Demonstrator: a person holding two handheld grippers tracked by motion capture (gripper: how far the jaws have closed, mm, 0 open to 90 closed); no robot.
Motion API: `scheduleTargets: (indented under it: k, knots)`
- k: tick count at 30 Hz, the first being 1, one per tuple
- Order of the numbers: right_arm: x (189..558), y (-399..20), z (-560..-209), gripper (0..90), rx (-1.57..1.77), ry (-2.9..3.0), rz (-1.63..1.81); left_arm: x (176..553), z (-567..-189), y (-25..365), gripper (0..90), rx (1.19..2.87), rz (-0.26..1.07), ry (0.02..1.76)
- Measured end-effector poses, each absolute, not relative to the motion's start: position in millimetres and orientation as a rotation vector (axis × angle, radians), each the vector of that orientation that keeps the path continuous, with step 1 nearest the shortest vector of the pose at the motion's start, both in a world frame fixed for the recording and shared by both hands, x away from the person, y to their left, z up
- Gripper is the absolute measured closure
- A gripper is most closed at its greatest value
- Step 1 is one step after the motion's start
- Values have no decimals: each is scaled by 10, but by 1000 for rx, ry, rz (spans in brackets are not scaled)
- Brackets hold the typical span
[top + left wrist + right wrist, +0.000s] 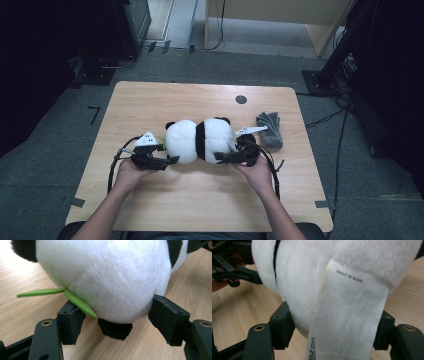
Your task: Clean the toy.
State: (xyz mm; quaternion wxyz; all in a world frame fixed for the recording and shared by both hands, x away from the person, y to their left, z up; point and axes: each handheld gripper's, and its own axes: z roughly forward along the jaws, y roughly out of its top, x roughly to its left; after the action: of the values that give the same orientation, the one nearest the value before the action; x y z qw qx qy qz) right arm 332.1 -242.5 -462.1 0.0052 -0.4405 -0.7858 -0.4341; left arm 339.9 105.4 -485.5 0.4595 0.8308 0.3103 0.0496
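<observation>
High view: a plush panda (200,141) lies on its side mid-bench (150,100), a gripper at each end — the left gripper (167,161) has its fingers (71,325) clamped on the head end, by a green felt leaf (80,303); the right gripper (225,159) straddles the rump and its white label (347,322), fingers touching, grip uncertain

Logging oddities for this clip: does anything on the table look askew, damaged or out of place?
Nothing looks damaged or spilled. The plush panda lies on its side on the table between the left claw and the right claw. Its sewn-in label hangs loose at the right claw. A grey cloth lies crumpled near the right edge.
</observation>
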Motion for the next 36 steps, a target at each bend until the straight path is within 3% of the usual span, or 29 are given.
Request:
scheduleTargets:
  k: [22,30,36]
  knots:
    - [3366,-2483,-4871,214,-1290,-2521,-1577,3507,-4967,1082,300,1976,71,834]
    - [3367,-2421,-4892,169,-1278,-2605,-1511,3449,-5019,1072,323,1931,214,798]
    - [3372,-2379,-4879,167,-1318,-2632,-1459,3470,-5002,1082,311,1948,188,822]
